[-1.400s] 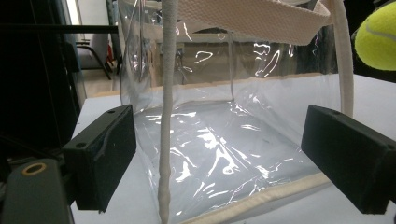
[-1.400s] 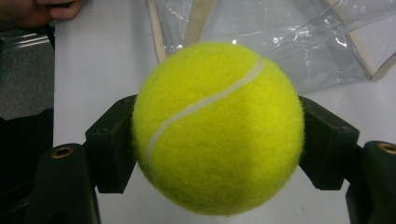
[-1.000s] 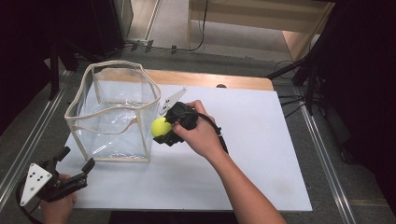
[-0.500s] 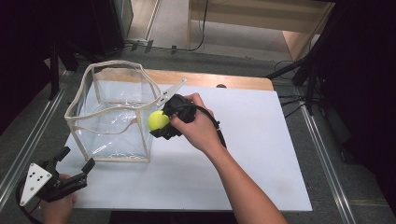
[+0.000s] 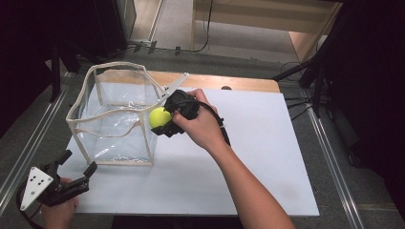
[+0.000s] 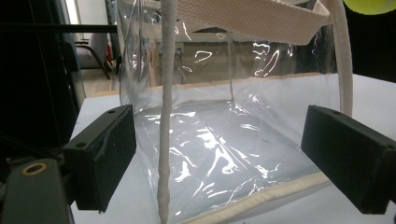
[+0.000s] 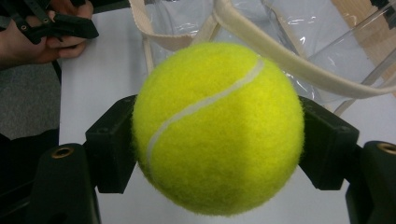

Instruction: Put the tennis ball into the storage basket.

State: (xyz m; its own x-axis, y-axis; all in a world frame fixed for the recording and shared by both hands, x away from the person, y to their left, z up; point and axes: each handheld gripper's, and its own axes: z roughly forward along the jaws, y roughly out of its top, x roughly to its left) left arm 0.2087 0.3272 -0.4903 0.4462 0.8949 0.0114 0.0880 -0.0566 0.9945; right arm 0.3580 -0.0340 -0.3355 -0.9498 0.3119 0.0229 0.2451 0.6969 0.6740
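I see my right gripper (image 5: 165,119) pinching the tennis ball (image 5: 160,117) at the rim of the clear bag (image 5: 114,124), whose inside holds nothing. My left gripper (image 5: 76,164) sits spread near its corner.

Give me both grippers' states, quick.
Left gripper: open, holding nothing.
Right gripper: shut on the tennis ball, beside the clear bag.
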